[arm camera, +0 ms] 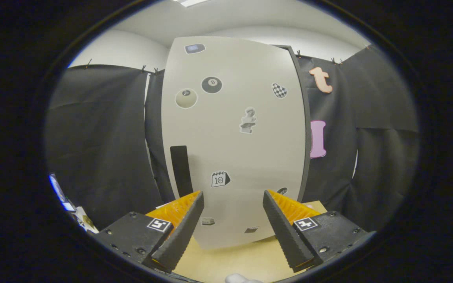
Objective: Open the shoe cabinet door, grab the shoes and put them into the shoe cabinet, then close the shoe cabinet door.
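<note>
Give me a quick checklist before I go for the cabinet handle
1. Gripper open, fingers apart: ok.
2. Nothing held between the fingers: ok.
3. Shoe cabinet door shut, facing the gripper: ok.
4. Dark vertical handle in sight, beyond the left finger: ok.
5. Fingers lined up on the handle: not ok, it sits off to the left.
6. Shoes within reach: cannot tell.

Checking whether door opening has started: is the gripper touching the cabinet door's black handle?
Apart. The gripper view shows the gripper open, its fingers short of the door; the handle sits beyond the left finger, untouched.
</note>
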Motion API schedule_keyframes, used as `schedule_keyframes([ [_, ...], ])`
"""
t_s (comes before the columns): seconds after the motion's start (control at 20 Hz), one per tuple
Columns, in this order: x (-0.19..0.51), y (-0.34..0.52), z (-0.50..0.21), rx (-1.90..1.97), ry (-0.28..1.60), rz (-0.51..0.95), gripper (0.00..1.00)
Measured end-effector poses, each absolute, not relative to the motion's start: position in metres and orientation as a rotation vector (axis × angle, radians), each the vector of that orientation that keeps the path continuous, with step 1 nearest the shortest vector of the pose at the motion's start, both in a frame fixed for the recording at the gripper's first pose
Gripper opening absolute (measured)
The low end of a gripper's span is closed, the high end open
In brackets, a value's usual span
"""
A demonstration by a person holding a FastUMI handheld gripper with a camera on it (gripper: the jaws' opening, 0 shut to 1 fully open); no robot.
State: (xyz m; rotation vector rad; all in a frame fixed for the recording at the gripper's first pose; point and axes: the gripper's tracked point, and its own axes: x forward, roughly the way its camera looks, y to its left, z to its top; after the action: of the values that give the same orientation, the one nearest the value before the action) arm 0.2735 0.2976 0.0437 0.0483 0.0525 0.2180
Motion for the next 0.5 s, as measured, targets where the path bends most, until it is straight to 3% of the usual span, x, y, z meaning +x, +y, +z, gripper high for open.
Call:
schedule_keyframes([
  [0.5, 0.196, 0.255, 0.055, 0.059, -0.009, 0.116, 0.99],
])
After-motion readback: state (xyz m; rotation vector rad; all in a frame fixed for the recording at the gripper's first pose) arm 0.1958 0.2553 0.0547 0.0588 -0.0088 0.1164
